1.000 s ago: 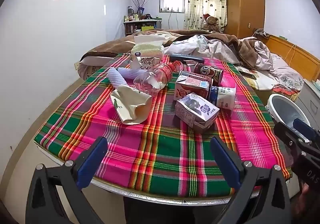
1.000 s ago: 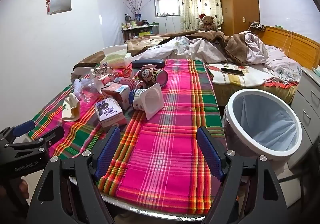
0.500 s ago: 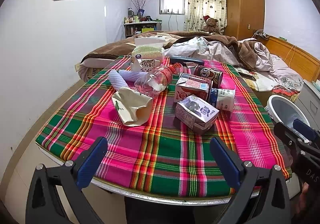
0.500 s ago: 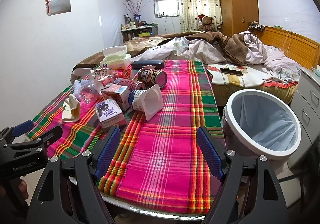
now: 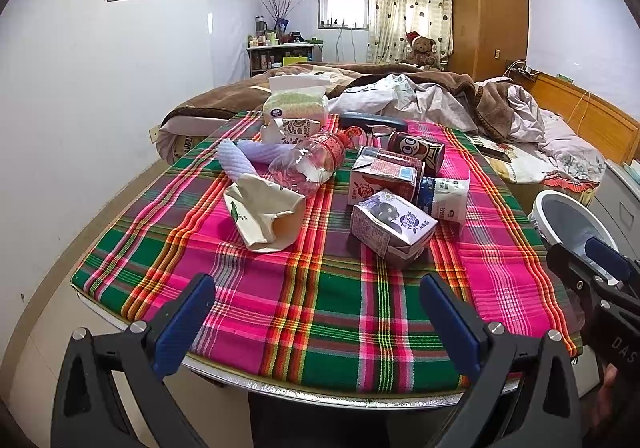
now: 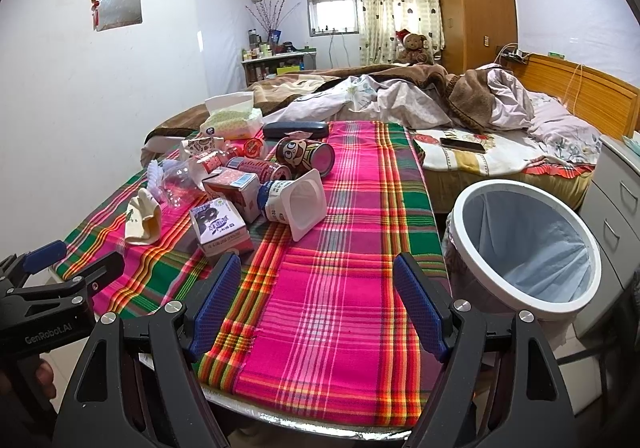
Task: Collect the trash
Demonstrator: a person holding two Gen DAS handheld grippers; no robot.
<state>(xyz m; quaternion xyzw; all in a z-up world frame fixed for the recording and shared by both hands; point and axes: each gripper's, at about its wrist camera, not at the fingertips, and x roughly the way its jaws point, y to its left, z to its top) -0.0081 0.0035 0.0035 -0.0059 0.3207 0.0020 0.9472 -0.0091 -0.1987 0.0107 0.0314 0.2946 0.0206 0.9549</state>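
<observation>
Trash lies in a cluster on the plaid-covered table [image 5: 320,308]: a crushed paper cup [image 5: 264,214], a clear plastic bottle [image 5: 308,164], a purple-and-white milk carton [image 5: 392,228], a red carton [image 5: 384,176], a yogurt cup [image 5: 444,198] and a brown can [image 5: 416,154]. The white-rimmed trash bin [image 6: 524,244] stands right of the table. My left gripper [image 5: 318,320] is open and empty over the table's near edge, short of the cluster. My right gripper [image 6: 318,298] is open and empty over the near right part of the cloth; the milk carton [image 6: 220,228] lies just beyond its left finger.
A tissue pack [image 5: 296,102] and a dark glasses case [image 6: 296,129] sit at the table's far end. A bed with rumpled blankets [image 6: 400,96] lies beyond, with a phone [image 6: 462,145] on it. Grey drawers [image 6: 616,200] stand behind the bin.
Both views have shifted slightly: the table and trash sit a little farther from the left gripper. Both grippers stay open and empty.
</observation>
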